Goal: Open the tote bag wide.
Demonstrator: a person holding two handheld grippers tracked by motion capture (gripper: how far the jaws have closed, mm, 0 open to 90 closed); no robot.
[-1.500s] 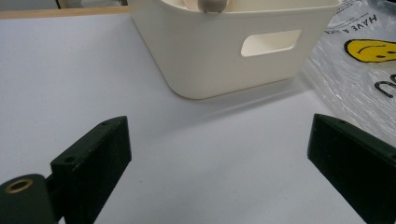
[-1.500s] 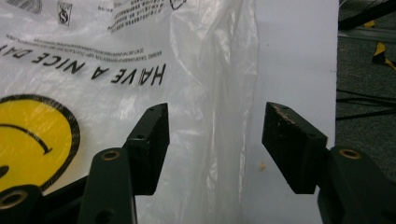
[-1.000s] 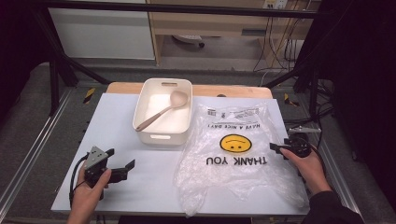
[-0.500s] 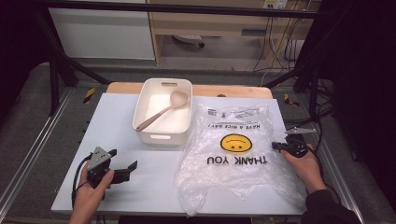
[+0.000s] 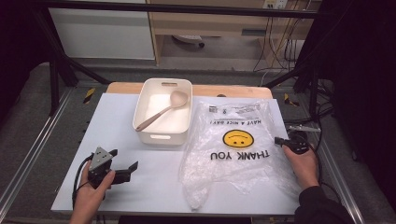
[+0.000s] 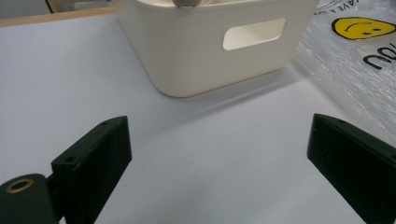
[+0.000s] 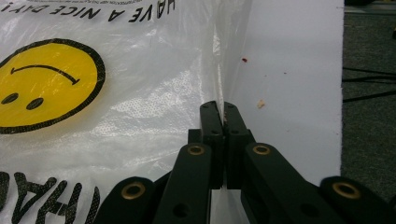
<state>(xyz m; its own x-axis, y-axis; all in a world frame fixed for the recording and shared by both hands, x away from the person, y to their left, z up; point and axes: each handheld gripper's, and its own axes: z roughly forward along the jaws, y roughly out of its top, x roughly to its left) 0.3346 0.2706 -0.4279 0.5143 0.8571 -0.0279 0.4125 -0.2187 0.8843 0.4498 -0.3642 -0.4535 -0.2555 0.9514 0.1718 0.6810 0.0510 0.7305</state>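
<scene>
The clear plastic bag (image 5: pixel 233 149) lies flat on the right half of the white table (image 5: pixel 74 140), its yellow smiley face and the words "THANK YOU" and "HAVE A NICE DAY" reading upside down from the person's side. Its near end bunches into a crumpled tail toward the front edge. Over on the bag's right edge, the right gripper (image 5: pixel 283 142) has its jaws pressed together on the plastic: in the right gripper view the two black jaws meet with a thin fold of the bag (image 7: pixel 140 93) pinched between them, the film rising in a ridge just beyond the tips (image 7: pixel 223 109). A few small crumbs dot the bare table to the right of that fold. The right hand (image 5: pixel 303 161) rests near the table's right edge, cable trailing off behind it.

Just left of the bag, touching or very nearly so, stands a white bin (image 5: pixel 163 112) with cut-out handles, and a beige spoon (image 5: pixel 166 108) lies slanted inside it, bowl toward the far right corner.

Well apart from all that, at the front left, the left hand (image 5: pixel 91 193) holds the left gripper (image 5: pixel 130 169) low over the table, grey plate on top. Its jaws stand wide apart, nothing between them; in the left gripper view (image 6: pixel 219 154) they frame bare tabletop with the bin (image 6: pixel 210 46) ahead.
</scene>
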